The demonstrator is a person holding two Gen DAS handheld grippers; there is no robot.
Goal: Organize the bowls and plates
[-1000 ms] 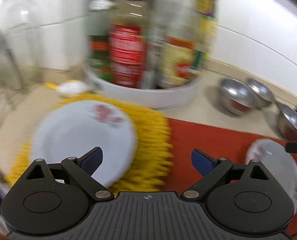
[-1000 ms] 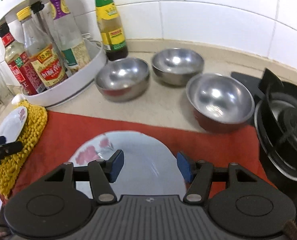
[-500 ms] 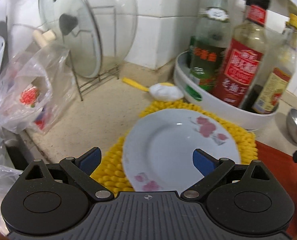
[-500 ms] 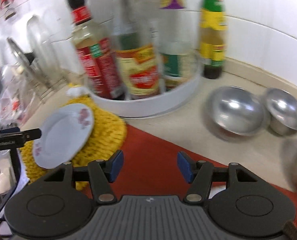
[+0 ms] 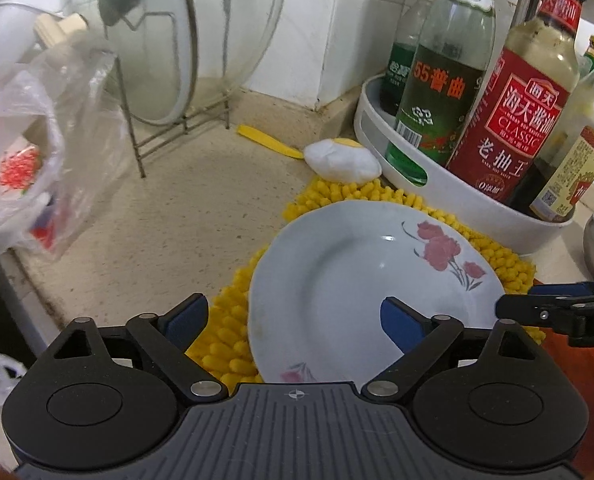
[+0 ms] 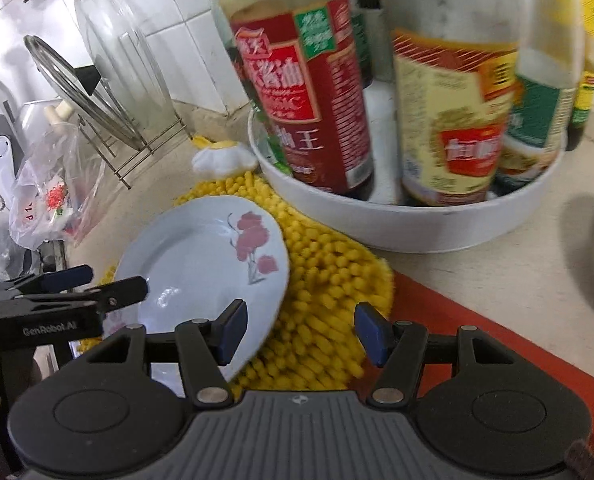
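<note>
Mat: yellow shaggy mat [image 5: 233, 332] on the beige counter [image 5: 177, 220].
Tray: round white tray [image 6: 417, 224] behind the mat, holding sauce bottles [image 5: 513, 92].
Rack: wire rack [image 5: 169, 120] propping a glass lid [image 5: 157, 40] upright.
Bag: clear plastic bag [image 5: 37, 152], left edge.
Cloth: red cloth [image 6: 497, 344], right.
</note>
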